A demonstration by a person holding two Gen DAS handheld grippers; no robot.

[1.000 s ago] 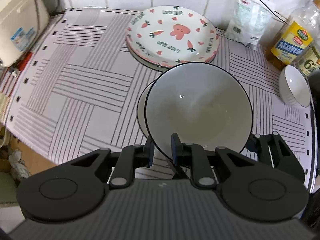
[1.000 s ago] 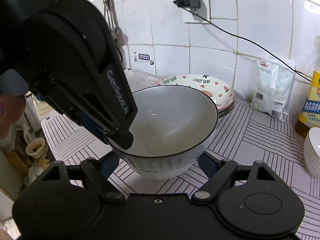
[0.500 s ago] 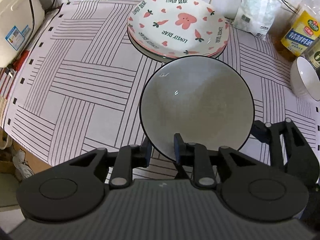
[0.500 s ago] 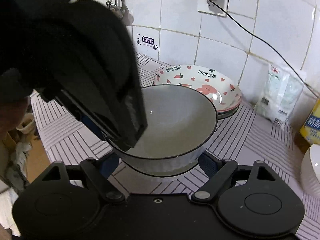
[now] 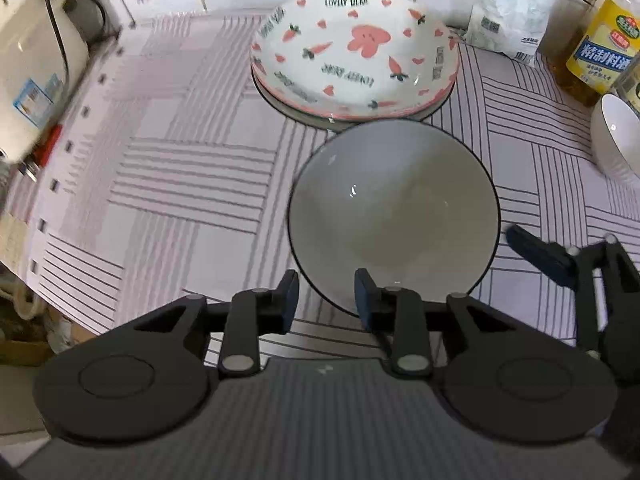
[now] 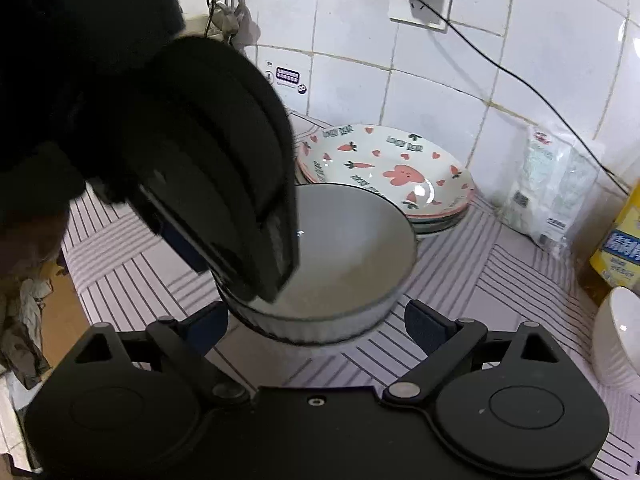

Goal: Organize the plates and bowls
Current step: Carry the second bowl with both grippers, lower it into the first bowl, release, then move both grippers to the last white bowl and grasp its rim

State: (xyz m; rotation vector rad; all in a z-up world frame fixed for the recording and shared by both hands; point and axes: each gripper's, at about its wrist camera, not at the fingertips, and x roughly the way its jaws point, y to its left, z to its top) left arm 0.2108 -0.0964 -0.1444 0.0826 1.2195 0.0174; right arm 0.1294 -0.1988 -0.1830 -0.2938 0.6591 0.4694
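A grey bowl with a black rim (image 5: 394,212) sits nested on another bowl on the striped mat, just in front of a stack of carrot-and-rabbit plates (image 5: 354,52). My left gripper (image 5: 326,300) has parted its fingers at the bowl's near rim, one finger outside and one inside, with a gap to the rim. In the right wrist view the same bowl (image 6: 352,252) lies between the wide-open fingers of my right gripper (image 6: 316,324), and the plates (image 6: 384,172) stand behind. The left gripper body hides the bowl's left side there.
A small white ribbed bowl (image 5: 616,136) stands at the right, also in the right wrist view (image 6: 616,336). An oil bottle (image 5: 600,44) and a white packet (image 5: 508,8) stand at the tiled wall. A white appliance (image 5: 32,80) is at the left. The mat's front edge drops off at the left.
The left gripper lowered the bowl onto the one beneath and then opened its fingers off the rim. Both views moved closer to the plates.
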